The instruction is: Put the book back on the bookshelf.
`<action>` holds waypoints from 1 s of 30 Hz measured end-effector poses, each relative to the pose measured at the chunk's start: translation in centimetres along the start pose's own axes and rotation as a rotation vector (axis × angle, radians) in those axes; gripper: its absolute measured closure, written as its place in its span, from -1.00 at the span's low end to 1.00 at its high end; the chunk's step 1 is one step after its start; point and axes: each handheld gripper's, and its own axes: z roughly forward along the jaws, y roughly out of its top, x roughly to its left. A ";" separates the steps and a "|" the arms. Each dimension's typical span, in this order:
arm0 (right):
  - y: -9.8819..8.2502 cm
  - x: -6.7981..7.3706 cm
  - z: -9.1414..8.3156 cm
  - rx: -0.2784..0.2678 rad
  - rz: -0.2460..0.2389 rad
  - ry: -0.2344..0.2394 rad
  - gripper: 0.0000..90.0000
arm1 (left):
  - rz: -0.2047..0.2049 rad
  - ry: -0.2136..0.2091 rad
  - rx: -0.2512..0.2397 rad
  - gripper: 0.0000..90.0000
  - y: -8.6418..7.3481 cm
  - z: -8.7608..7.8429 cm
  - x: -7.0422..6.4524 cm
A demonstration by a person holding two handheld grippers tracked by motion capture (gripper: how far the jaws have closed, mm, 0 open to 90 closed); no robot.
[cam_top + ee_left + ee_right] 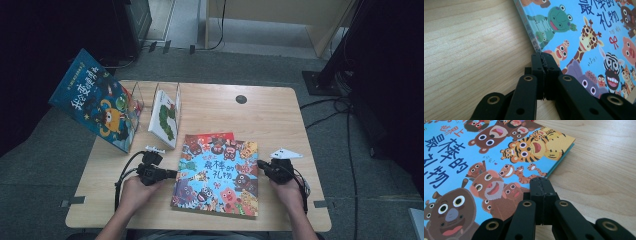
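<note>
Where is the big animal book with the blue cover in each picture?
High view: the animal book lies flat at the table's near middle, between the two hand-held grippers.
Left gripper view: it covers the upper right, its spine edge at the shut jaws.
Right gripper view: it covers the left side.
Shared landmark: the book's dark blue title letters.

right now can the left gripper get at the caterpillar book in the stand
Probably yes. The left gripper sits shut at the animal book's left edge, and the caterpillar book stands just beyond it, with bare table between. Nothing seems to block that path, though the jaws would have to open first.
</note>
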 end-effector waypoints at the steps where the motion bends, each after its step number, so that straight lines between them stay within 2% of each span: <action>1: 0.0 0.0 0.0 0.001 0.001 0.000 1.00 | 0.001 0.001 0.000 1.00 0.0 0.0 0.0; 3: 0.0 0.0 0.1 -0.001 0.000 -0.005 1.00 | 0.003 0.007 0.000 1.00 -0.1 0.0 -0.1; 7: 0.3 0.1 0.3 -0.001 0.011 -0.008 1.00 | -0.018 -0.012 -0.001 1.00 -0.3 -0.1 0.1; 16: 0.8 0.1 0.8 -0.005 0.016 -0.018 1.00 | -0.027 -0.009 -0.006 1.00 -0.8 -0.2 -0.2; 23: 1.4 0.0 1.4 -0.007 0.021 -0.038 1.00 | -0.012 0.012 -0.007 1.00 -1.2 -0.2 -0.9; 30: 2.0 -0.4 2.2 -0.022 0.026 -0.052 1.00 | -0.011 0.009 -0.010 1.00 -1.5 0.0 -1.4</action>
